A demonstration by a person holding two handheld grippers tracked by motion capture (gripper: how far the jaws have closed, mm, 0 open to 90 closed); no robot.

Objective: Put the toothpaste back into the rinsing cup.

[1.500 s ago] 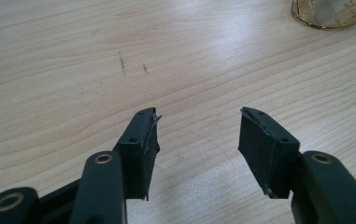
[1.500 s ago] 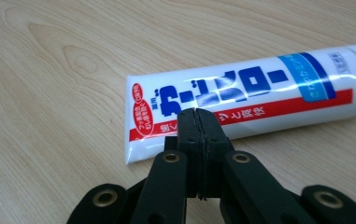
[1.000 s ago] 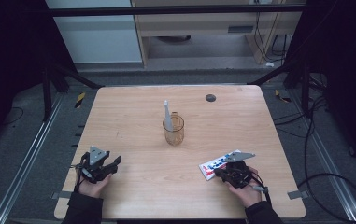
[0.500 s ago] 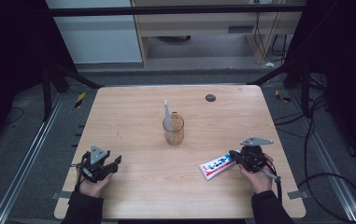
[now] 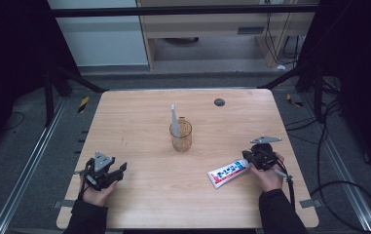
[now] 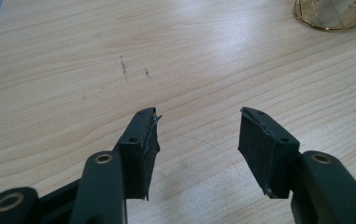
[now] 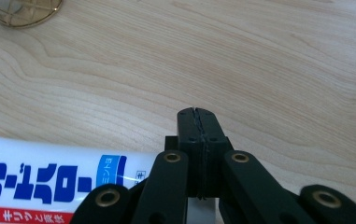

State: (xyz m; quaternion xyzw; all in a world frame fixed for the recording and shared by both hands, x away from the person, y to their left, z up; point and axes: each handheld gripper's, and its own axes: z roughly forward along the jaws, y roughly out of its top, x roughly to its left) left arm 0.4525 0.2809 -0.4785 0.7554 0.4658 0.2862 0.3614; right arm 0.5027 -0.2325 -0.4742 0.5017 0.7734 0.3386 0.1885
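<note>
A white toothpaste tube [image 5: 228, 172] with blue and red print lies flat on the wooden table [image 5: 139, 112] at the front right. My right gripper [image 5: 249, 156] rests at the tube's right end, shut, with nothing between its jaws. In the right gripper view the closed tips [image 7: 196, 112] sit just right of the tube [image 7: 49, 182]. My left gripper [image 5: 120, 170] lies at the front left, open and empty; its jaws [image 6: 196, 126] frame bare wood. A clear amber cup [image 5: 180, 136] stands mid-table with a toothbrush [image 5: 174, 119] upright in it.
A small dark round spot [image 5: 219, 102] sits near the table's far edge. The cup's base shows at the top right of the left gripper view [image 6: 334, 14] and the top left of the right gripper view [image 7: 21, 11]. Cables trail on the floor to the right.
My right gripper has moved right and slightly away from me, off the toothpaste tube, which now lies uncovered. The left gripper has stayed put.
</note>
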